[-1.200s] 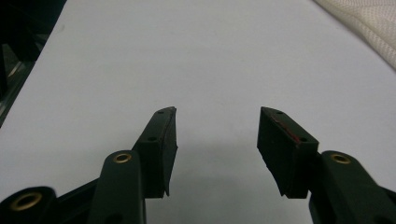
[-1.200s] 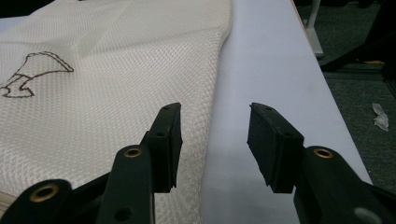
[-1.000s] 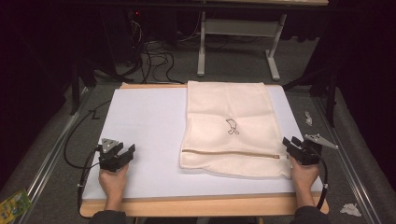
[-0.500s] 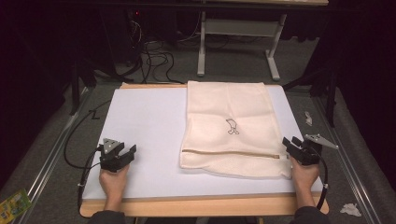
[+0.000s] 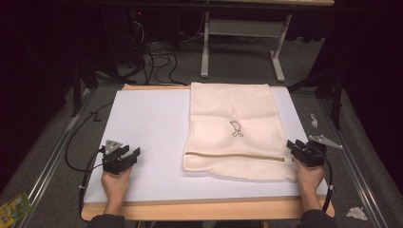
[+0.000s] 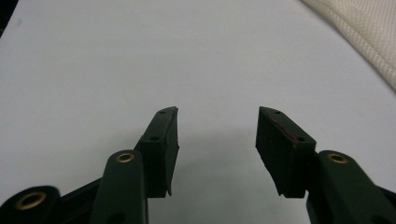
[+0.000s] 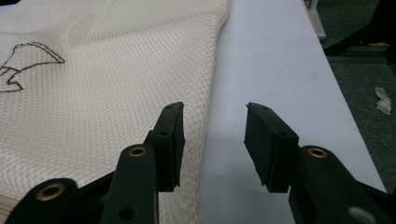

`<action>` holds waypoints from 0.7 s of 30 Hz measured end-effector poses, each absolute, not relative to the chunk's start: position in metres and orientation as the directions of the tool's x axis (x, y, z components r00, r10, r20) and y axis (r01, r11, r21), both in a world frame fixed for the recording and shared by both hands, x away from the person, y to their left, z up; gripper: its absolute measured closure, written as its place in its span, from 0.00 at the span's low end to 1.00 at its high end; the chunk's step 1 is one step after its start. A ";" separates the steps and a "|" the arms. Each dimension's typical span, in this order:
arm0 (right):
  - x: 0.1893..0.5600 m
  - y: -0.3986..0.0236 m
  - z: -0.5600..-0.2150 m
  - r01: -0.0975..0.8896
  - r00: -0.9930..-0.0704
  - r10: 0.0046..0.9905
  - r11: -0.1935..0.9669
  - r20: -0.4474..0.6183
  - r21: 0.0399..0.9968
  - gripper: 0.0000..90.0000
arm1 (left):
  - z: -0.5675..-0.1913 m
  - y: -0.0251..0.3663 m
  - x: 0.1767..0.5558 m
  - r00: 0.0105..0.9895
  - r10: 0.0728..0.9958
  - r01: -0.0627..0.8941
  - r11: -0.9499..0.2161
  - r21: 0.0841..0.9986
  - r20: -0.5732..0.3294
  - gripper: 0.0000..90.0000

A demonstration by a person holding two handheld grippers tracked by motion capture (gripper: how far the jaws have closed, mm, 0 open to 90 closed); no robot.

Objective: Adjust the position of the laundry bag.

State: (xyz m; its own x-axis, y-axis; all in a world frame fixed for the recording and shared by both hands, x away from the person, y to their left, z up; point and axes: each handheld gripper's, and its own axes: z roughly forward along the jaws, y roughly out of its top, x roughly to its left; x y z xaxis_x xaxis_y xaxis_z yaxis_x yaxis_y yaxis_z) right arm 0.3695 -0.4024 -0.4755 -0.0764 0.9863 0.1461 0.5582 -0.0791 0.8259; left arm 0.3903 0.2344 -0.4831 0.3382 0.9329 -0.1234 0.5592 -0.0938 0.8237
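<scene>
A cream mesh laundry bag (image 5: 236, 131) with a small dark embroidered figure (image 5: 235, 128) and a zipper line (image 5: 233, 155) lies flat on the right half of the white table mat (image 5: 147, 128). My left gripper (image 5: 124, 157) rests on the mat's near left, open, nothing between its jaws; in the left gripper view the gripper (image 6: 217, 126) hangs over bare mat, the bag's edge (image 6: 364, 32) far off at upper right. My right gripper (image 5: 298, 149) sits open at the bag's near right corner. In the right gripper view the gripper (image 7: 214, 122) straddles the bag's right edge (image 7: 212, 79).
The mat lies on a wooden table with its front edge (image 5: 204, 209) near the person. Cables (image 5: 157, 54) and a desk frame (image 5: 242, 42) stand on the floor behind. Crumpled bits of paper (image 5: 356, 213) lie on the floor at right, a green packet (image 5: 12, 206) at left.
</scene>
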 end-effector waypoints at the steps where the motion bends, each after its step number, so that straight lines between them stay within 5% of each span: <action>1: 0.369 -0.402 -0.475 0.559 -0.074 0.986 -0.083 0.150 0.825 0.65 | -0.483 0.234 0.390 0.340 0.932 0.559 -0.094 0.824 -0.125 0.55; 21: 0.368 -0.403 -0.474 0.547 -0.102 0.980 -0.087 0.169 0.833 0.67 | -0.472 0.209 0.400 0.439 0.892 0.547 -0.170 0.820 -0.108 0.55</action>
State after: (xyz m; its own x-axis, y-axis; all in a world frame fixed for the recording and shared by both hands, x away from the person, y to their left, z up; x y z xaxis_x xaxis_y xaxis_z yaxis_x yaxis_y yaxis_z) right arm 0.3679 -0.4035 -0.4743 -0.1018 0.9803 0.1695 0.5469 -0.0872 0.8327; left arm 0.3996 0.2093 -0.4720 0.4390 0.8919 -0.1082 0.5467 -0.1697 0.8199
